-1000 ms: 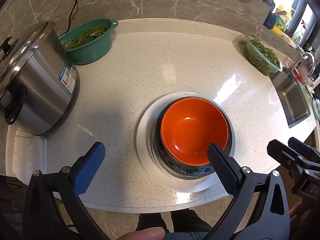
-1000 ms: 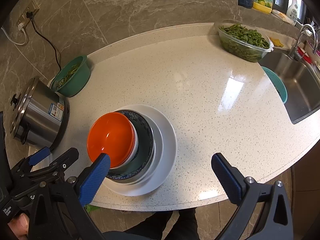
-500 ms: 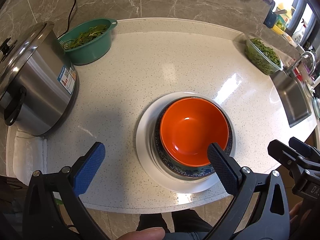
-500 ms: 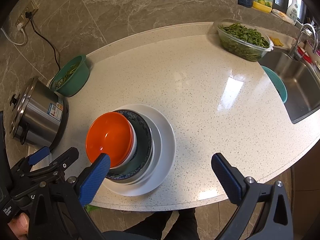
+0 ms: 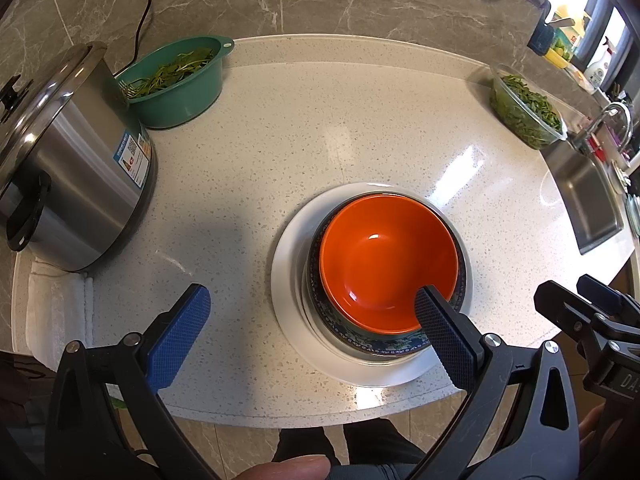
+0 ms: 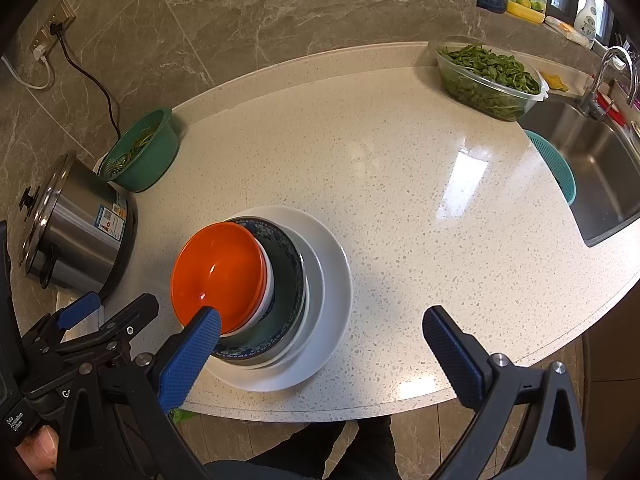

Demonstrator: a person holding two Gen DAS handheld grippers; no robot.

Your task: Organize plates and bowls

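An orange bowl (image 5: 386, 256) sits nested in a blue patterned bowl (image 5: 384, 342), which stands on a white plate (image 5: 292, 280) near the counter's front edge. The stack also shows in the right wrist view: orange bowl (image 6: 218, 276), patterned bowl (image 6: 286, 280), white plate (image 6: 332, 280). My left gripper (image 5: 312, 318) is open and empty, held above the counter's front edge just left of the stack. My right gripper (image 6: 320, 338) is open and empty, above the stack's right side at the counter's front edge.
A steel rice cooker (image 5: 60, 168) stands at the left on a white cloth (image 5: 52, 312). A green colander of greens (image 5: 176, 80) is behind it. A clear tub of greens (image 6: 488, 76) and a sink (image 6: 600, 172) are at the right.
Both grippers have stayed open and almost still. The stack has drifted very slightly in both views.
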